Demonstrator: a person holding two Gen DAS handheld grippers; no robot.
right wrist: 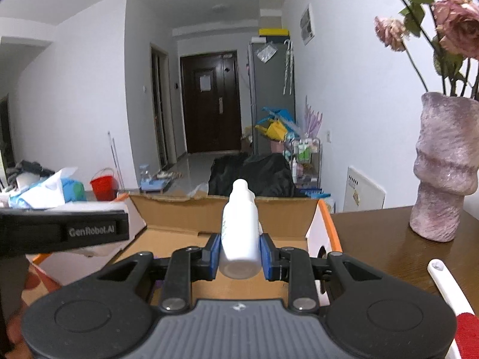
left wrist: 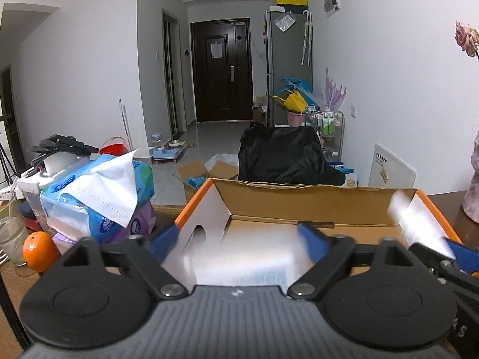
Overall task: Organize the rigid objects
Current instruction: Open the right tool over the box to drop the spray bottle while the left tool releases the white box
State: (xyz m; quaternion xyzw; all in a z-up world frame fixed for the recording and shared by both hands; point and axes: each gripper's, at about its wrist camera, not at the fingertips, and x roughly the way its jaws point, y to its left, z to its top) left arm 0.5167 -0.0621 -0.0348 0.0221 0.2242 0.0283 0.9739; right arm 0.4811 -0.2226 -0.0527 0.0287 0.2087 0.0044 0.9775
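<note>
Right gripper (right wrist: 239, 254) jaws pinch a white bottle (right wrist: 239, 233); left gripper (left wrist: 236, 236) jaws are spread wide over the cardboard box (left wrist: 299, 203).

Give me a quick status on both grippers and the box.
Left gripper open, nothing gripped. Right gripper shut on white bottle, over cardboard box. Nothing blocking.
</note>
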